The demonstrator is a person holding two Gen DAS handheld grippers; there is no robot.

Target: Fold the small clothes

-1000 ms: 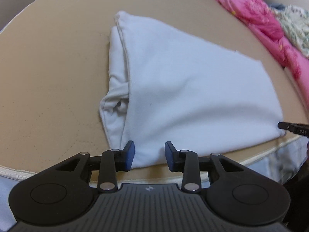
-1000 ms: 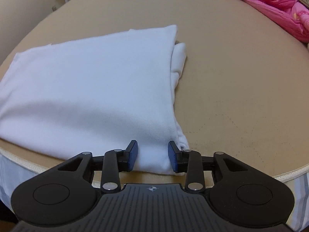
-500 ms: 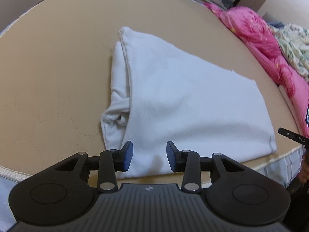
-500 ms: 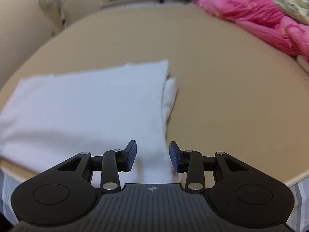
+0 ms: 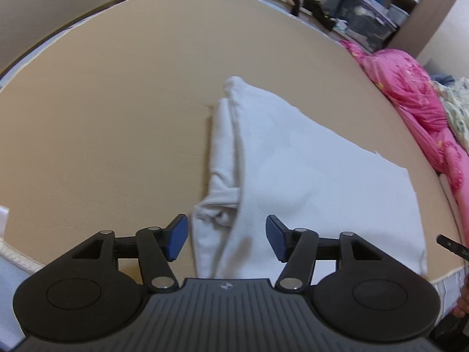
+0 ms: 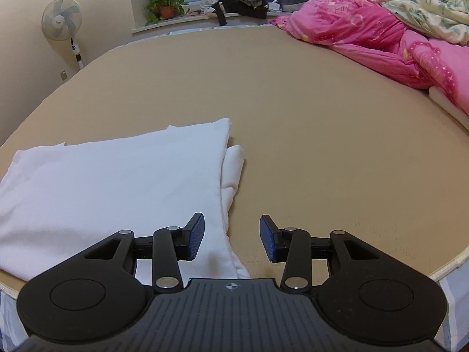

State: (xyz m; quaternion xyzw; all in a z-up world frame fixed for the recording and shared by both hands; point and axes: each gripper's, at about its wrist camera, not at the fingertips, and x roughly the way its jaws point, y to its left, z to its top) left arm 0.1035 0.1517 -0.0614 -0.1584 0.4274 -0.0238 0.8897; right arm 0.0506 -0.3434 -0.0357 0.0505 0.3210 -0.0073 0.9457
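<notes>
A white garment lies folded flat on the tan bed near its front edge; it also shows in the right wrist view. Its left side has a tucked sleeve bunched under the top layer. My left gripper is open and empty, raised just above the garment's near left corner. My right gripper is open and empty, above the garment's near right corner, where an under layer peeks out.
The tan mattress stretches far beyond the garment. A pink quilt and a floral blanket lie at the right. A standing fan, a potted plant and storage boxes stand past the bed's far edge.
Both grippers have lifted and pulled back from the garment's near edge, tilting up so more of the room shows. Both jaws have opened wider. The garment stays flat.
</notes>
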